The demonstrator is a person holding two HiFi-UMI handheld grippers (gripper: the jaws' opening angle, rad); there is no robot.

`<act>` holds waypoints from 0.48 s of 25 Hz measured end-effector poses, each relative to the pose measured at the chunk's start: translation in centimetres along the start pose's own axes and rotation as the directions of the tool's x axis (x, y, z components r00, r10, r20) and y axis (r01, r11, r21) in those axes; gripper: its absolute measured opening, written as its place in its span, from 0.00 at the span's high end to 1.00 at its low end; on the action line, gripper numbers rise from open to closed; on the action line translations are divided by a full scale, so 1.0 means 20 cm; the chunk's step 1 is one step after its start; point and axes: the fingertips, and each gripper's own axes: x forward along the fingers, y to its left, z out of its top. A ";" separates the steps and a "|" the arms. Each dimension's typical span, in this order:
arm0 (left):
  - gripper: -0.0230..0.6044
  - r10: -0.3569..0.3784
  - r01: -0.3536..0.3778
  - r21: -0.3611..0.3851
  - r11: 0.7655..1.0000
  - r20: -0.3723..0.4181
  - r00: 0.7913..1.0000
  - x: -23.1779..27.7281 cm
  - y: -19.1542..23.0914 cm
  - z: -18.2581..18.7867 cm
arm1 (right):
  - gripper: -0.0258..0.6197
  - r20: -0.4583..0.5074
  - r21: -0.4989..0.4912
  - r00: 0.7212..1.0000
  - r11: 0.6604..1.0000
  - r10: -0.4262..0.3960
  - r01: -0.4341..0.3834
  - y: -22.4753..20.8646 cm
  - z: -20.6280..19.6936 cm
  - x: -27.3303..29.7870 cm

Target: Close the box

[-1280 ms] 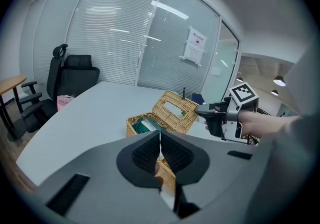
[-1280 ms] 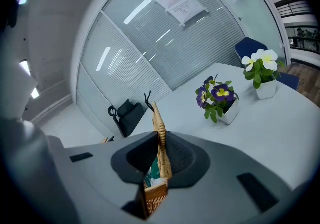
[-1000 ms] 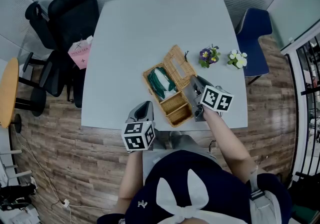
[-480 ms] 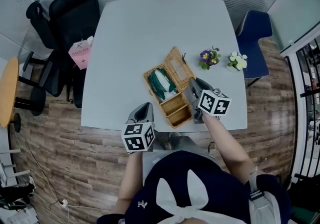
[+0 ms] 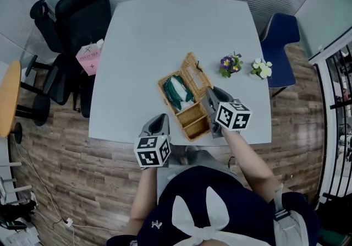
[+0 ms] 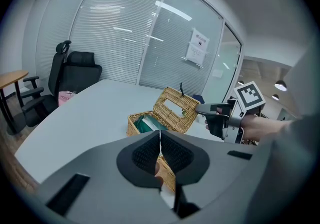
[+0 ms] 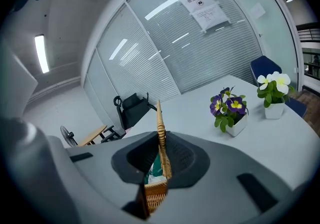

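Observation:
A wicker box [image 5: 186, 108] lies open on the white table [image 5: 165, 25], a green packet [image 5: 177, 89] in its far compartment. Its lid [image 5: 196, 71] stands up at the right side, with a slot cut in it. My right gripper [image 5: 209, 94] is shut on the lid's edge; in the right gripper view the lid [image 7: 160, 127] runs edge-on between the pads of the right gripper [image 7: 161, 155]. My left gripper [image 5: 159, 118] hovers at the table's near edge, left of the box, shut with nothing in it. In the left gripper view the box [image 6: 145, 124] and lid [image 6: 174, 110] lie beyond the left gripper [image 6: 160, 150].
Two small flower pots stand right of the box: purple flowers [image 5: 228, 64] and white flowers [image 5: 259, 67]. A black office chair [image 5: 77, 16] and a pink bag [image 5: 88, 58] are at the table's left, a blue chair [image 5: 280, 36] at its right. Glass partitions ring the room.
My right gripper has rolled and shifted slightly left with the lid in its grip, and the lid now stands more upright. The left gripper has stayed where it was.

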 end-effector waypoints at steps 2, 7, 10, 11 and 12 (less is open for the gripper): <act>0.92 0.001 -0.001 -0.001 1.000 0.001 1.000 0.00 0.00 0.00 | 0.88 -0.001 -0.011 1.000 1.000 0.002 -0.002 0.00 0.00 0.00; 0.92 0.004 -0.004 -0.004 1.000 0.001 1.000 -0.01 0.00 0.00 | 0.88 -0.001 -0.051 1.000 0.999 0.007 -0.007 0.03 0.00 0.00; 0.92 0.004 -0.004 -0.007 1.000 0.000 1.000 0.00 0.00 0.00 | 0.88 -0.001 -0.089 1.000 0.996 0.015 -0.015 0.05 -0.01 0.00; 0.92 0.004 -0.004 -0.008 1.000 -0.001 1.000 0.00 0.00 -0.01 | 0.88 0.000 -0.101 1.000 0.995 0.018 -0.018 0.05 -0.01 0.00; 0.92 0.004 -0.004 -0.008 1.000 -0.001 1.000 0.00 0.00 -0.01 | 0.89 -0.001 -0.112 1.000 0.993 0.022 -0.022 0.06 -0.01 0.00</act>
